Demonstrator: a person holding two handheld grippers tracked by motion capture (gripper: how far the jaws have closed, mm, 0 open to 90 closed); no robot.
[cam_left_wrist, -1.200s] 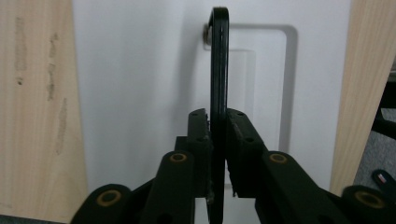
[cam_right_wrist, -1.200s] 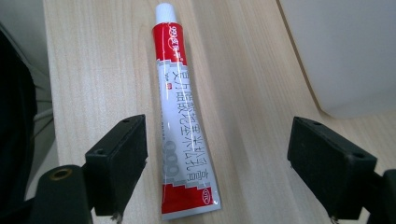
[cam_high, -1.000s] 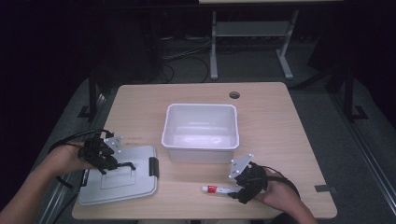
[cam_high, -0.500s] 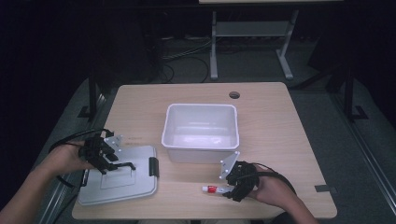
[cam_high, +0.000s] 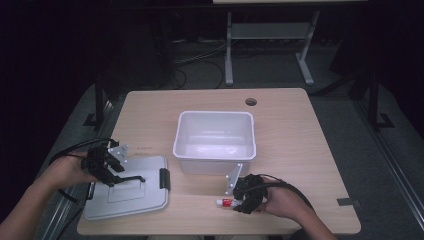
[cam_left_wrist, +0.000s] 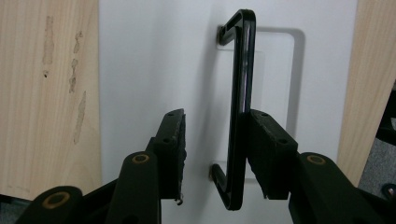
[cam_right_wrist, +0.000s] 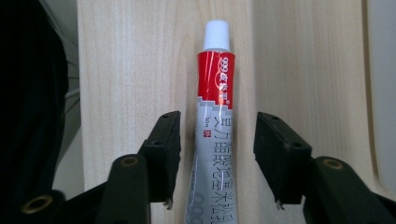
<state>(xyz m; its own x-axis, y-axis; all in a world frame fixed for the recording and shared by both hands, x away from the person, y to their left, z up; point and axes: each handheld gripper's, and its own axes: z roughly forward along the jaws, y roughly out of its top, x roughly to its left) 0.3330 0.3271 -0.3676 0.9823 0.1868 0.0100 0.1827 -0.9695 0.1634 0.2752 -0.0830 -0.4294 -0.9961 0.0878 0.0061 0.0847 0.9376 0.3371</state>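
The tube (cam_right_wrist: 215, 126) lies flat on the desk (cam_high: 310, 150) near its front edge, just in front of the empty white bin (cam_high: 215, 137), cap pointing away from the right gripper (cam_right_wrist: 217, 140). That gripper straddles the tube's grey lower body; its fingers (cam_right_wrist: 164, 144) have just been closing, yet bare wood shows on both sides of the tube, so they are open around it and hold nothing yet. The likely trouble is an off-centre pinch: the tube sits nearer the left finger in the right gripper view, so that pad would touch first and could push or roll the tube sideways before the other arrives. A soft tube may also flatten and squirt out of a hard squeeze, and fingers riding low could scrape the desk. To the left, the grey lid (cam_left_wrist: 149, 70) lies flat on the desk with its black handle (cam_left_wrist: 240, 102) between the fingers of the left gripper (cam_left_wrist: 215, 149). These have just been opening; one pad seems to touch the handle while the other stands clear, so nothing is clamped. If that hand pulls away at an angle, the touching finger might hook the handle and drag the lid toward the desk edge.
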